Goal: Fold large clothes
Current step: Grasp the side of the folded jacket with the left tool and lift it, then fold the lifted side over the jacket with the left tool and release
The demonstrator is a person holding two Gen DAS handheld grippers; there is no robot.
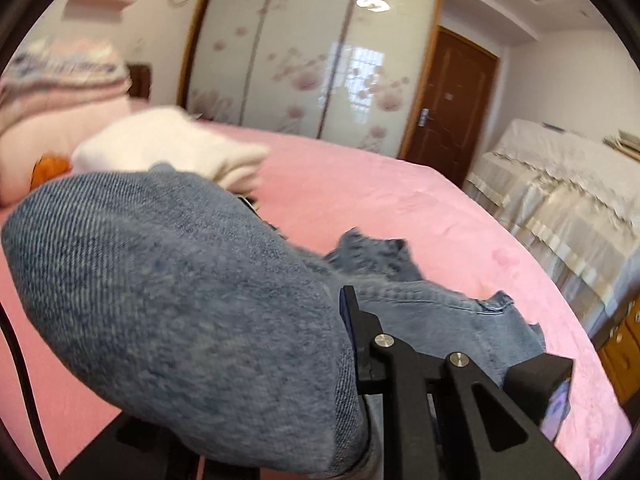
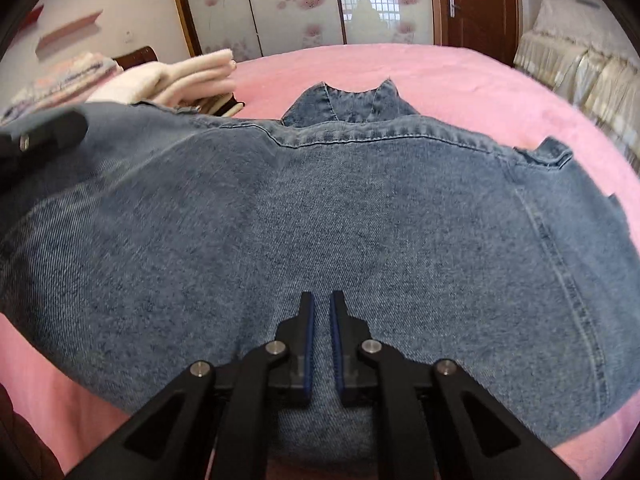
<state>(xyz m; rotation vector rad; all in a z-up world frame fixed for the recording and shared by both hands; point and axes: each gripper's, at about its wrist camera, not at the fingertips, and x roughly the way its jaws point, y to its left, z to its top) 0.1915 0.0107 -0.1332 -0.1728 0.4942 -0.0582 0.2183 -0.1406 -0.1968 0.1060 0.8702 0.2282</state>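
Note:
A blue denim jacket [image 2: 320,208] lies back side up on the pink bed [image 2: 460,80], collar toward the far side. My right gripper [image 2: 322,304] hovers over its lower middle, its jaws a narrow gap apart with nothing between them. My left gripper [image 1: 344,312] is shut on the denim jacket [image 1: 168,280]; a big fold of it drapes over the left finger and hides it. The left gripper also shows at the left edge of the right wrist view [image 2: 44,132], lifting the jacket's left side.
Folded cream clothes [image 2: 192,76] lie on the bed beyond the jacket, with a patterned folded stack [image 2: 60,80] at the headboard. A wardrobe with floral sliding doors [image 1: 312,60], a brown door [image 1: 448,96] and a cloth-covered cabinet [image 1: 560,184] stand past the bed.

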